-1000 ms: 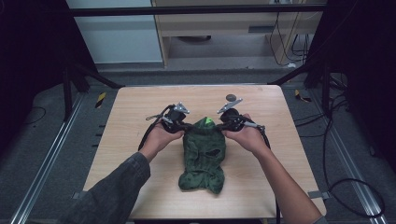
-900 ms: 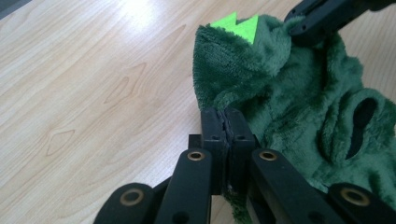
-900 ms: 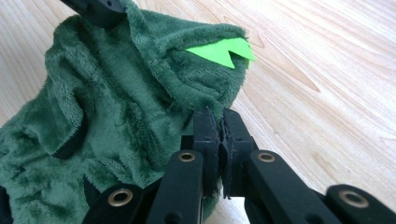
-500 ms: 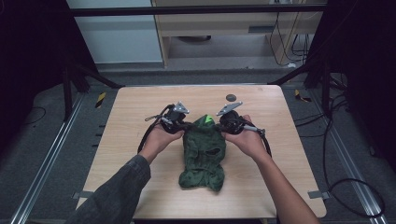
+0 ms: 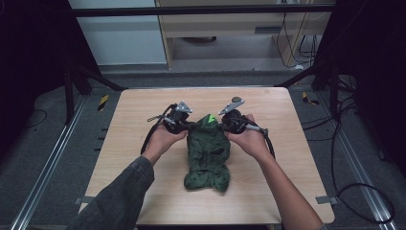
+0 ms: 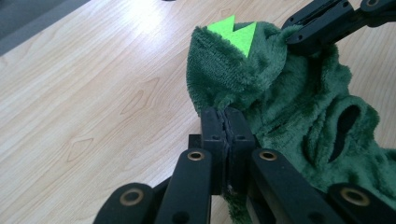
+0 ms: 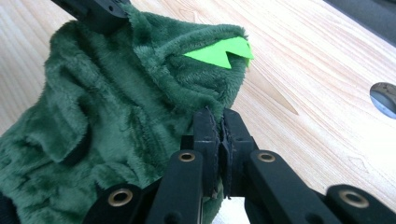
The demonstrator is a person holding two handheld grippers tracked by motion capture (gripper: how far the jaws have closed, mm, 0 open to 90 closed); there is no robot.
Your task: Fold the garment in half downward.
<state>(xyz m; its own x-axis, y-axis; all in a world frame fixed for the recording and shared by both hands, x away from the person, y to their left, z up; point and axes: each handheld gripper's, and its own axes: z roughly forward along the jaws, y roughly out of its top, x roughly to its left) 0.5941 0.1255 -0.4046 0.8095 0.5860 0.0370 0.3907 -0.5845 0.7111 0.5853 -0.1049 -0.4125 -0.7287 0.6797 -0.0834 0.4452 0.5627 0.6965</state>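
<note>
A dark green plush garment (image 5: 208, 154) with a bright green zigzag patch (image 5: 209, 118) lies on the wooden table (image 5: 129, 115), its top end raised. My left gripper (image 5: 186, 126) is shut on the garment's left upper edge (image 6: 219, 93). My right gripper (image 5: 221, 125) is shut on its right upper edge (image 7: 205, 100). The two grippers face each other across the raised end. In the left gripper view the right gripper's black jaws (image 6: 322, 23) grip the far side of the cloth. The zigzag patch (image 7: 219, 52) sits just above my right jaws.
A small dark round object (image 7: 384, 97) lies on the table beyond the garment, near the far edge. Black cables trail from both grippers. A black frame with posts surrounds the table. Bare wood lies to the left and right of the garment.
Both grippers have drawn slightly toward the person with the garment's top end held between them. The cloth's lower part stays on the table.
</note>
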